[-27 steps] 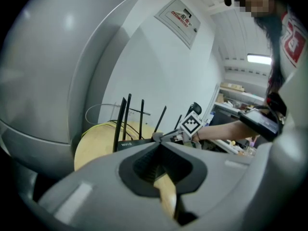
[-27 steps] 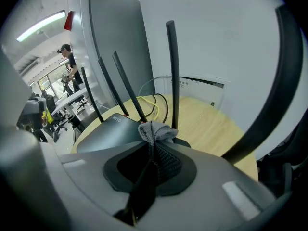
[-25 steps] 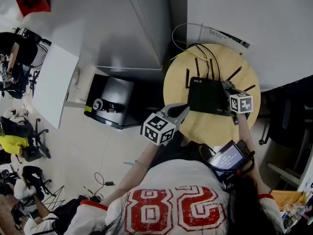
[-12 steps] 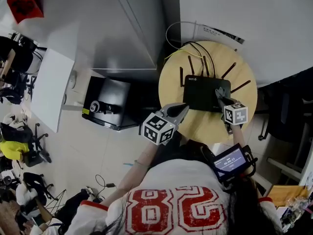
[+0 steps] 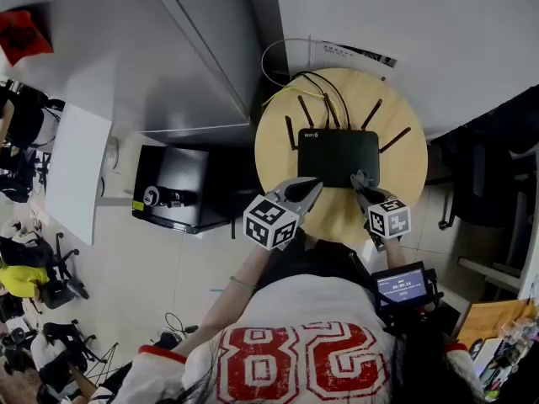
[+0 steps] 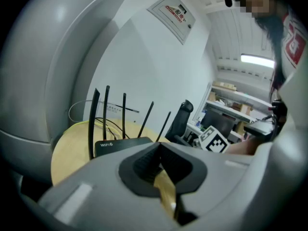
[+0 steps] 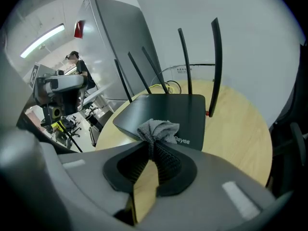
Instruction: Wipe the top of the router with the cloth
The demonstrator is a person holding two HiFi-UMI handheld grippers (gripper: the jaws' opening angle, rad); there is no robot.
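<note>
Cloth [image 7: 158,128] pinched in right tool [image 7: 151,149] touches router [image 7: 161,107] top.

The round wooden counter [image 5: 402,168] stands against a grey wall [image 5: 438,23]. Left of it, a black box [image 5: 181,183] sits on the pale tiled floor [image 5: 168,259], with a white panel [image 5: 76,171] further left. Right of the counter is a dark chair [image 5: 480,183]. Beyond the counter, a ceiling strip light [image 6: 257,59] glows.
</note>
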